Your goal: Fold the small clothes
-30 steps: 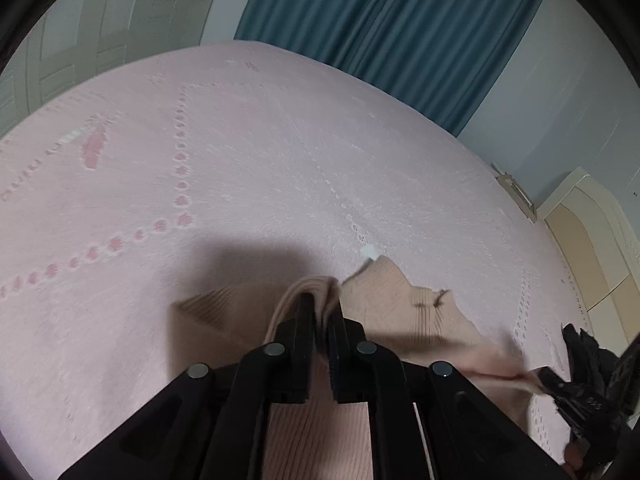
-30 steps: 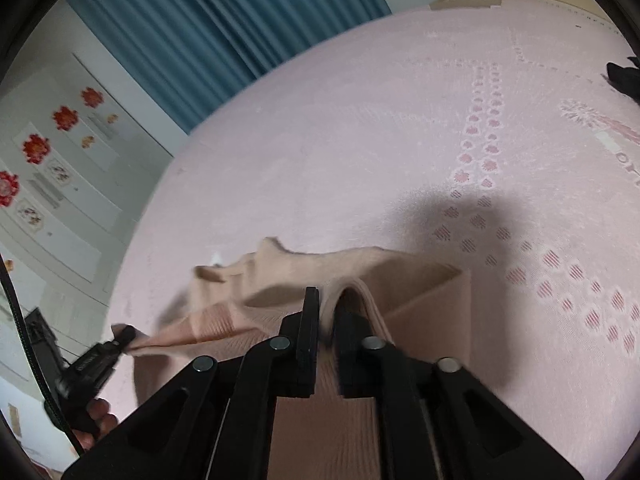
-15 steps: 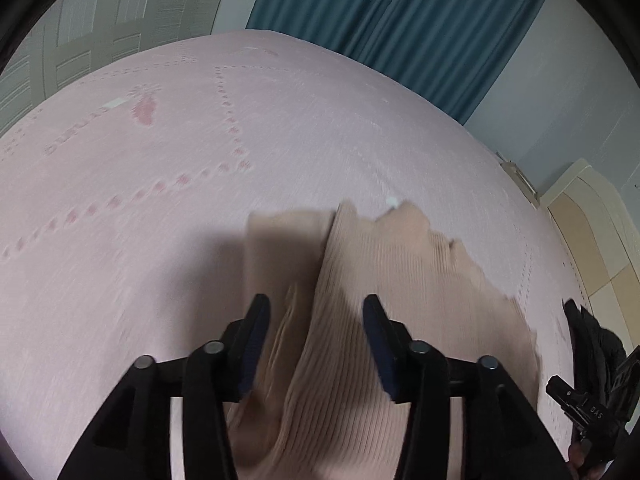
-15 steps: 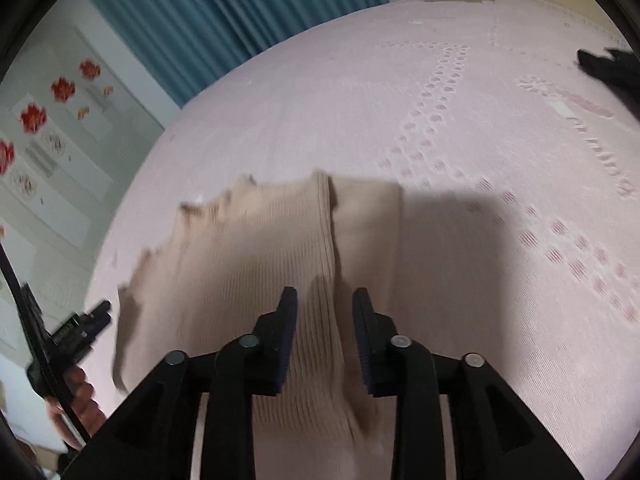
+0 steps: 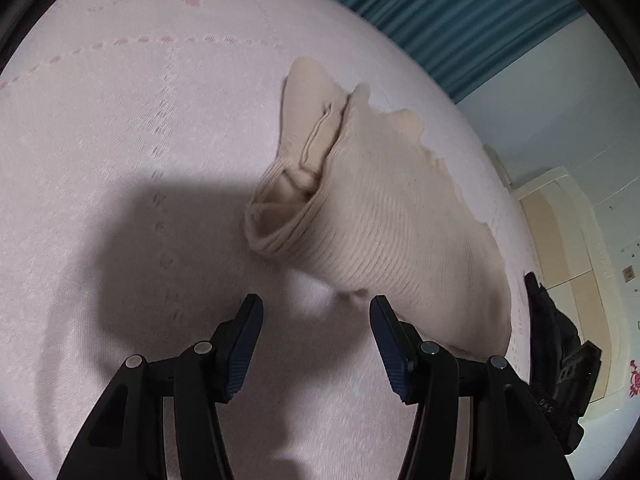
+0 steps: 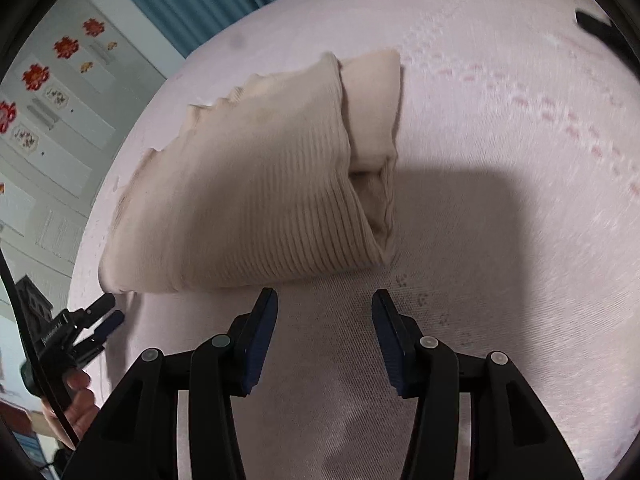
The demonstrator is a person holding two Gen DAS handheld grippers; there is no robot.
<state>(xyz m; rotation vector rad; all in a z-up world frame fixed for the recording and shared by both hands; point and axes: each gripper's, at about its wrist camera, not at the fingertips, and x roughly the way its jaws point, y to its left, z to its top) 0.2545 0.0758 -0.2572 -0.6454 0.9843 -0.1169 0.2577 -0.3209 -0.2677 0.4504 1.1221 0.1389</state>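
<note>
Where both grippers pinched the cloth a second ago, the left gripper (image 5: 316,308) and right gripper (image 6: 324,302) now stand wide apart and hold nothing, drawn back off it. One beige ribbed garment (image 6: 256,196) lies folded on the pink bedspread (image 6: 500,240), just beyond both sets of fingertips and apart from them, its open cuff (image 5: 272,224) nearest the left gripper. Two grippers, one garment; teal curtains (image 5: 460,12) hang beyond the garment.
</note>
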